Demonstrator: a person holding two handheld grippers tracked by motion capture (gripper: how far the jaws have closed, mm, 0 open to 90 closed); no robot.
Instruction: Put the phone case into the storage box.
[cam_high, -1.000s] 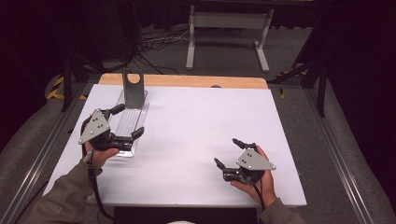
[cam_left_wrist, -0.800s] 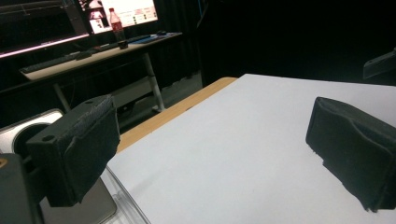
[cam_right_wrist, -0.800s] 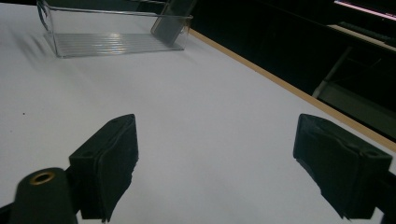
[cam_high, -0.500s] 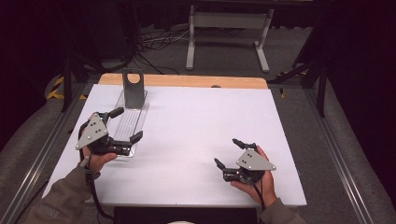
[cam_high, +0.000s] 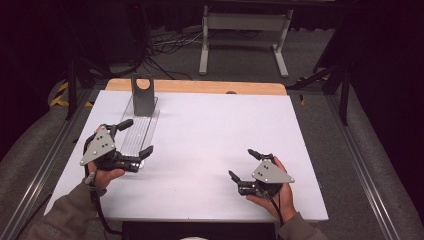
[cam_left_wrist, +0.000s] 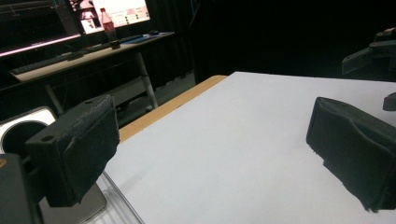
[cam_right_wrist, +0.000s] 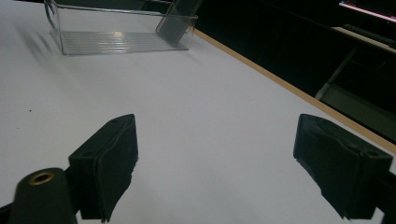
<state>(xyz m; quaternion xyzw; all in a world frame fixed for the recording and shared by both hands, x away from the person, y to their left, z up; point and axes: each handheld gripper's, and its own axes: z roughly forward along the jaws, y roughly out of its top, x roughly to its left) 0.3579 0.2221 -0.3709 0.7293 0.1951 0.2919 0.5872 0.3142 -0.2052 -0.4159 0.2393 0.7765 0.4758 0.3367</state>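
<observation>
At the table's left edge, the left gripper (cam_high: 131, 137) is held wide open and empty, straddling the near end of the clear tray (cam_high: 137, 131). The right gripper (cam_high: 243, 167), likewise open and empty, rests well apart. A careless closure could skid or tip the light tray.

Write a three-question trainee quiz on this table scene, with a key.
1. True or false: the left gripper is clamped on the clear tray.
2. Which stands at the tray's far end? A) a grey metal plate with a round hole B) a red cup C) a folded cloth
3. Fill in: the right gripper is held over the white table with its jaws ____.

Key
1. False: its jaws stand apart over the tray's near end, gripping nothing.
2. A, the grey plate.
3. Open.
</observation>
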